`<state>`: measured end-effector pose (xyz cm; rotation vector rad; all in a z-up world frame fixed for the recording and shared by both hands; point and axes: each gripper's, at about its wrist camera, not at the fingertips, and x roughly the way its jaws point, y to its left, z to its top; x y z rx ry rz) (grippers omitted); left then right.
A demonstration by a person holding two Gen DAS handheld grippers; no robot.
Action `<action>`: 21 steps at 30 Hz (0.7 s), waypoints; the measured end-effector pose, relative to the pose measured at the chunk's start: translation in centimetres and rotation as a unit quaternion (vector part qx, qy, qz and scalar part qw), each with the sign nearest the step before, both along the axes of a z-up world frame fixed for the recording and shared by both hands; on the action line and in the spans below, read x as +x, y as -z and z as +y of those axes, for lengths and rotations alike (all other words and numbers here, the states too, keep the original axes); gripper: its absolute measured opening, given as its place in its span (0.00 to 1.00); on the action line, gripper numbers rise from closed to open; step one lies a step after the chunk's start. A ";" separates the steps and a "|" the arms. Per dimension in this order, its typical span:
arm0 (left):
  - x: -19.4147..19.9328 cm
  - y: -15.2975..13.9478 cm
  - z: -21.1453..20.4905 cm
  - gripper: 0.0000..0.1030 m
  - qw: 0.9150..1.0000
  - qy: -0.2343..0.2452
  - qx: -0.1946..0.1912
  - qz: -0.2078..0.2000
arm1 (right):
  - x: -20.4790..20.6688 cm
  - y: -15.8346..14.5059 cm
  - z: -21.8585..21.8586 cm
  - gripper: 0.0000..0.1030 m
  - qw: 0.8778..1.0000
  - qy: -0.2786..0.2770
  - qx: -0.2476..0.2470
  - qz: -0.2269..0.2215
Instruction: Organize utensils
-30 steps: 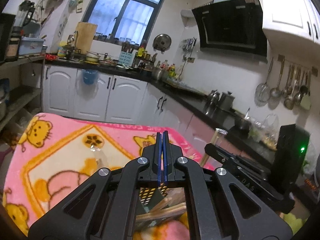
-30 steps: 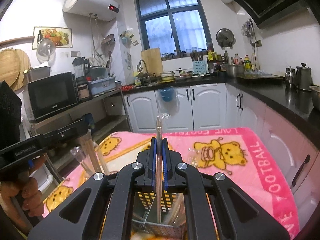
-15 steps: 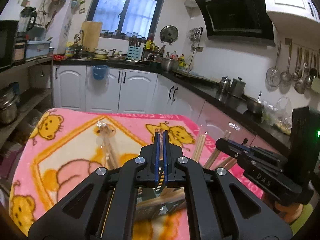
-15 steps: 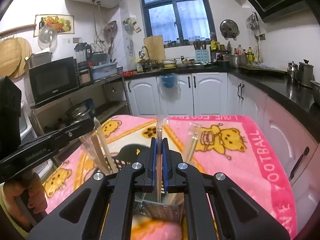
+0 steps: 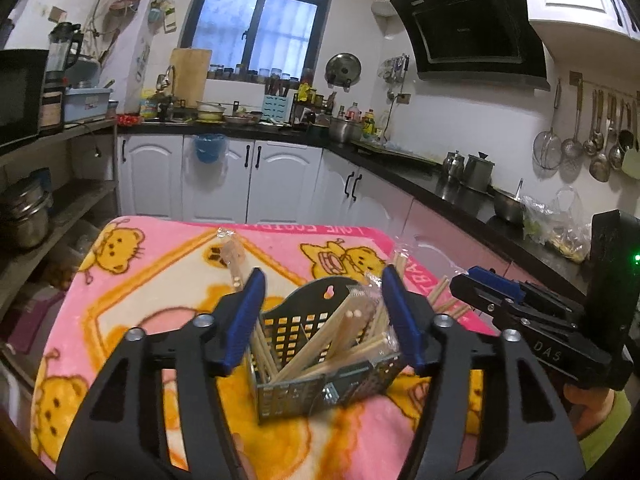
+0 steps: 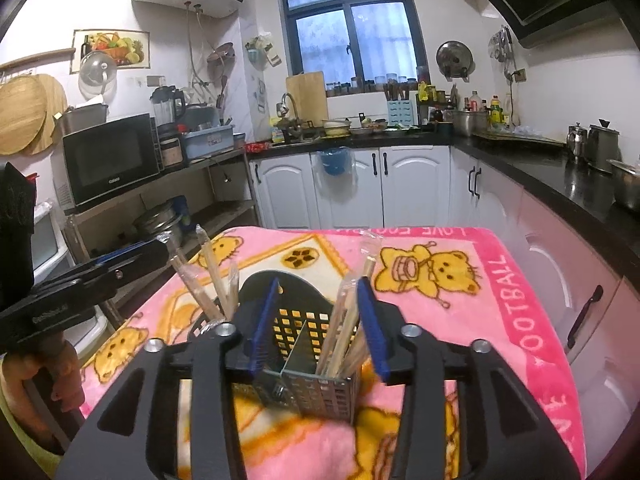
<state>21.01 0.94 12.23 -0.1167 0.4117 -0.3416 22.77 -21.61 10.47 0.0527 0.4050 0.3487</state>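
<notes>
Left hand-held gripper [image 5: 322,316] opening, spread, empty; right hand-held gripper [image 6: 318,326] opening, spread, pinching nothing. Chopsticks [image 5: 320,354] upright in caddy [image 5: 316,390] on pink blanket [image 5: 160,276] over worktop.

Wrapped chopsticks [image 5: 344,344] leaning in perforated caddy [image 5: 320,392]; upright

Count on the pink blanket

One perforated caddy [image 6: 316,384]; two grippers, left [image 5: 320,320] and right [image 6: 316,324]; several wrapped chopstick pairs [image 5: 340,344], number unclear.
</notes>
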 end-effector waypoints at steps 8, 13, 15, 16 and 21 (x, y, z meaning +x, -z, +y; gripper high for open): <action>-2.5 0.4 0.0 0.78 1.000 -0.003 0.005 0.009 | -1.9 0.8 -1.3 0.54 1.000 0.008 -0.005 0.007; -3.7 1.3 -0.1 0.90 1.000 -0.009 0.008 0.021 | -3.7 1.3 -1.6 0.59 1.000 0.002 -0.004 0.010; -4.1 1.7 -0.2 0.90 1.000 -0.012 0.014 0.025 | -4.6 1.6 -1.6 0.60 1.000 -0.001 -0.007 0.011; -4.4 2.0 -0.2 0.90 0.999 -0.014 0.015 0.026 | -4.9 1.7 -1.6 0.62 1.000 -0.001 -0.009 0.010; -5.7 3.3 -0.2 0.90 0.999 -0.016 0.015 0.038 | -6.8 3.0 -1.3 0.77 1.000 -0.001 -0.019 0.009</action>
